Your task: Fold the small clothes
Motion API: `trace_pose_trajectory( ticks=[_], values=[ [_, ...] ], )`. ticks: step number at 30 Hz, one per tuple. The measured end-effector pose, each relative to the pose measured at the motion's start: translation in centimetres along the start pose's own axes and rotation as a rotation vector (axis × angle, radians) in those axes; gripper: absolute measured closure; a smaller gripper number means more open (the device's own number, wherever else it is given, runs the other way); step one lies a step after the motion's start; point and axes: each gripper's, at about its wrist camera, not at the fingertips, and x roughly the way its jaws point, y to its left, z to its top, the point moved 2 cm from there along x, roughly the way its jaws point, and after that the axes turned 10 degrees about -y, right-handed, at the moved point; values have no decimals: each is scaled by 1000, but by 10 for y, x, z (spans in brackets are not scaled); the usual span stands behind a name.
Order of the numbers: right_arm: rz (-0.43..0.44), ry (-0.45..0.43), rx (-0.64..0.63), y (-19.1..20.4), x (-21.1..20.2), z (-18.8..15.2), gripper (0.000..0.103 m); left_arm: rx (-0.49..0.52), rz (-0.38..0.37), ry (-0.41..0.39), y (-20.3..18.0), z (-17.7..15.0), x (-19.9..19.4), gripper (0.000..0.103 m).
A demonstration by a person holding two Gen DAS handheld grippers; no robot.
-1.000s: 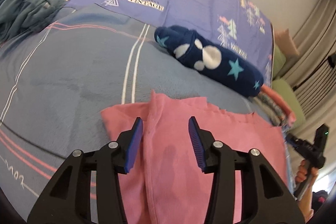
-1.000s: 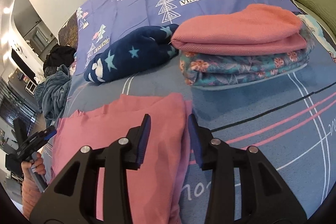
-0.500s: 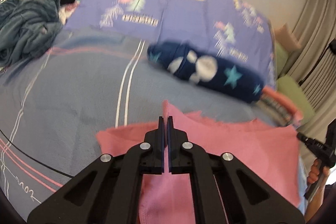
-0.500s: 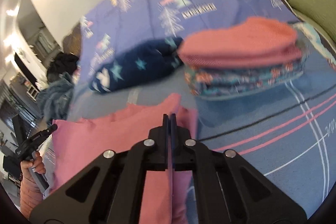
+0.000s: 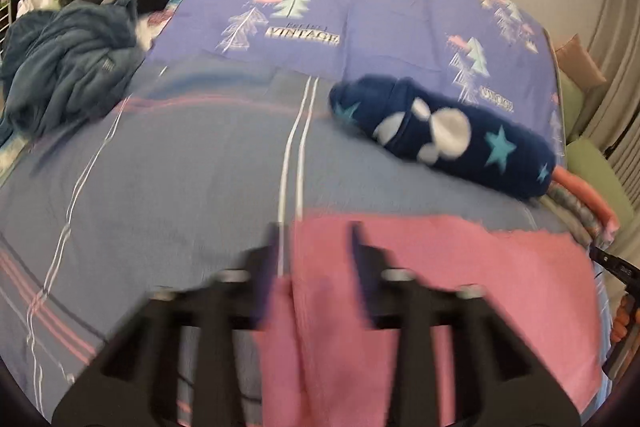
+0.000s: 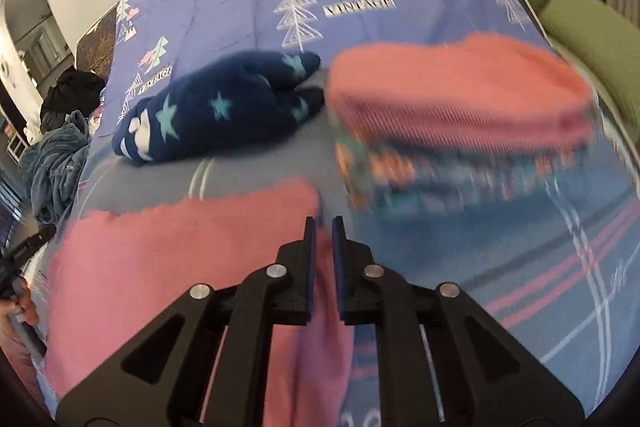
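The left tool [image 5: 316, 251] has just been opening; its jaws stand apart over the left edge of the pink cloth [image 5: 460, 267], with cloth between them but not pinched. The right tool [image 6: 323, 239] has also just been opening, only a narrow gap, and the cloth's right edge lies loose in it. The cloth lies flat on the bed [image 5: 180, 167], near the folded stack [image 6: 460, 115]. I think a hurried retreat could snag the edge and spoil the fold.
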Motion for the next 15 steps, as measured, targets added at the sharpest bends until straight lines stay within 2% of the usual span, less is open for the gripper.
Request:
trace_pose_trajectory(
  ticks=[1, 2, 3, 4, 7, 9, 10, 12, 15],
  values=[
    [4, -2, 2, -4, -10, -7, 88, -6, -24, -24, 1, -4, -10, 59],
    [6, -15, -4, -10, -25, -15, 81, -9, -47, -33, 2, -8, -22, 57],
    [10, -28, -3, -16, -40, -22, 74, -23, -63, -44, 4, -11, -37, 50],
    [17, -32, 0, -21, -53, -30, 71, -35, -69, -55, 6, -14, -49, 43],
    [39, -17, 25, -41, -96, -61, 68, -8, -93, -72, 5, -35, -97, 39],
    [51, -1, 59, -53, -119, -82, 58, 13, -111, -63, 3, -54, -126, 36],
    [65, 6, 99, -59, -135, -96, 57, 11, -120, -56, 3, -64, -137, 25],
    [102, 19, 179, -68, -153, -115, 55, -11, -134, -43, 4, -88, -160, 18],
    [200, 66, 323, -70, -173, -144, 53, -43, -156, -20, 3, -125, -189, 16]
  ],
)
